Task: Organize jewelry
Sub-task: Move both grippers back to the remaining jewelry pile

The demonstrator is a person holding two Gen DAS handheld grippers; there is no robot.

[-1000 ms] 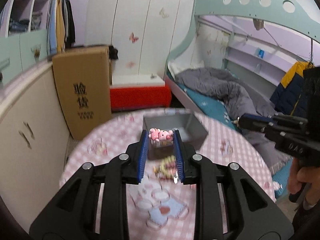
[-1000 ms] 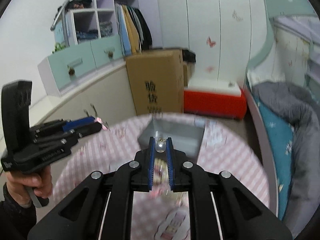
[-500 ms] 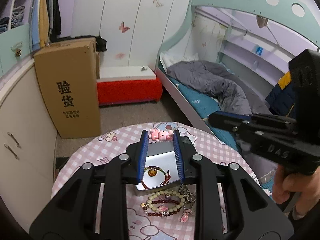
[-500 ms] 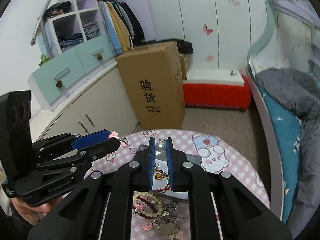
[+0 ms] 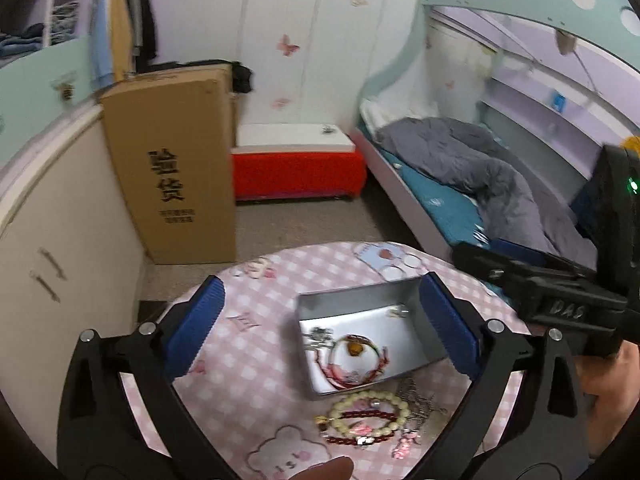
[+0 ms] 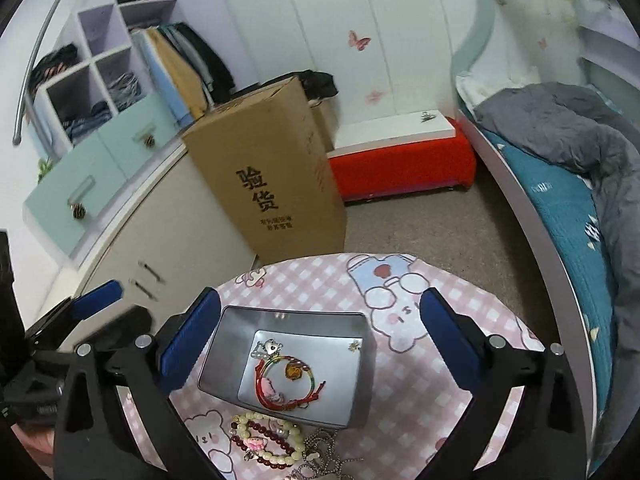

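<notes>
Hovering with both tongs [image 5: 320, 336] [image 6: 320, 340] spread wide and empty above the tin [image 6: 224, 352]; next, grasp the beaded bracelets [image 6: 266, 440] at 6 o'clock.

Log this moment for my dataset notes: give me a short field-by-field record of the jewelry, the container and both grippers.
container: open grey metal tin on the pink checked tablecloth
inside tin: red cord bracelet with an amber charm, small silver pieces near its far end
outside tin: cream bead bracelet, dark red bead bracelet and silver chain, piled against the near wall
left gripper: open, empty, above the tin
right gripper: open, empty, above the tin
remaining: the pile outside the tin
</notes>
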